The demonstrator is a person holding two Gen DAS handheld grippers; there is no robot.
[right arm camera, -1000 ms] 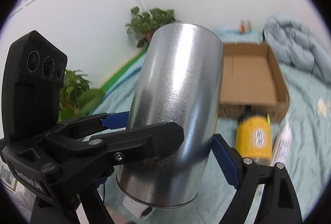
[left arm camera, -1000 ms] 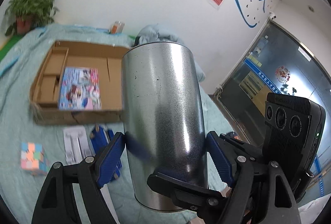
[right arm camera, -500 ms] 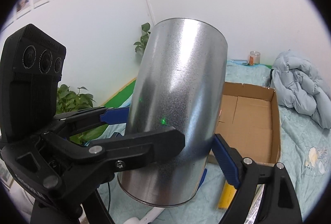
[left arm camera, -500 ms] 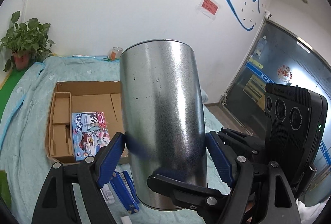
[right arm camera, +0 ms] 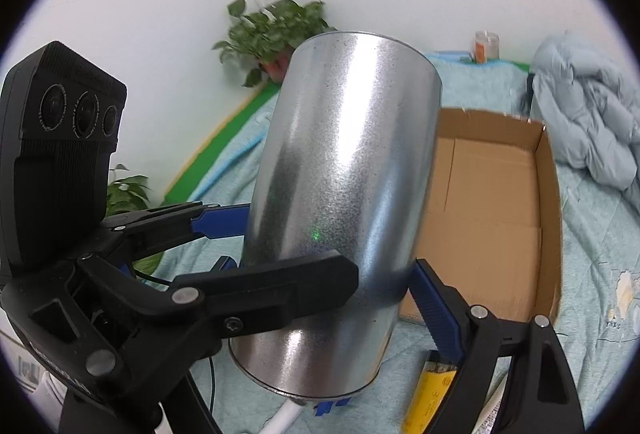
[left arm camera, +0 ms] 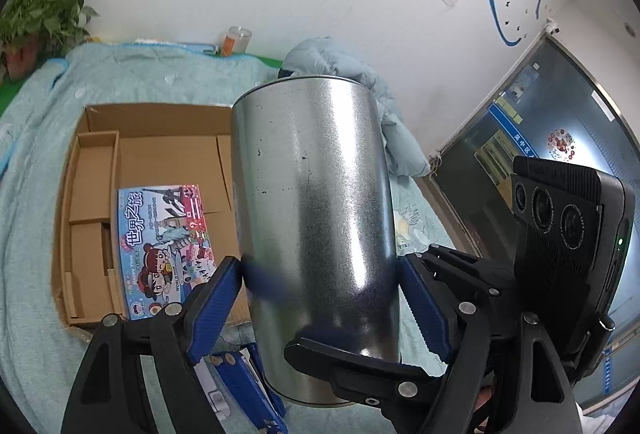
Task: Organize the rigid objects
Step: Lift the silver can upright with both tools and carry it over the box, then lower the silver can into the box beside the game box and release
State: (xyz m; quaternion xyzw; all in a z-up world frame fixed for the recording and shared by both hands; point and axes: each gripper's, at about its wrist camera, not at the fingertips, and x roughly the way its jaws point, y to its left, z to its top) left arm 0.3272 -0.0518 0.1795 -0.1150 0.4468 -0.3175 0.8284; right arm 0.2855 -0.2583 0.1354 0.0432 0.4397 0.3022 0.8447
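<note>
A tall galvanized metal can (left arm camera: 316, 193) hangs in the air, tilted a little, over a teal cloth. My left gripper (left arm camera: 318, 298) is shut on it, its blue pads (left arm camera: 216, 298) pressing the can's lower sides. In the right wrist view my right gripper (right arm camera: 328, 282) is also shut on the metal can (right arm camera: 344, 173), low on its body. Each gripper's black fingers cross the can in the other's view. An open cardboard box (left arm camera: 160, 117) lies just behind and left of the can, with a colourful picture box (left arm camera: 160, 242) flat inside. The cardboard box (right arm camera: 548, 201) sits right of the can in the right wrist view.
A blue tool (left arm camera: 248, 386) and a yellow object (right arm camera: 428, 394) lie on the cloth under the can. A pale padded jacket (right arm camera: 588, 121) is heaped beyond the box. Potted plants (right arm camera: 276, 29) and a jar (left arm camera: 236, 39) stand by the white wall; a glass door (left arm camera: 540, 137) is at right.
Both grippers have carried the can together across the cloth toward the cardboard box, which now looks larger and closer. The pastel cube and white packet have left the left wrist view.
</note>
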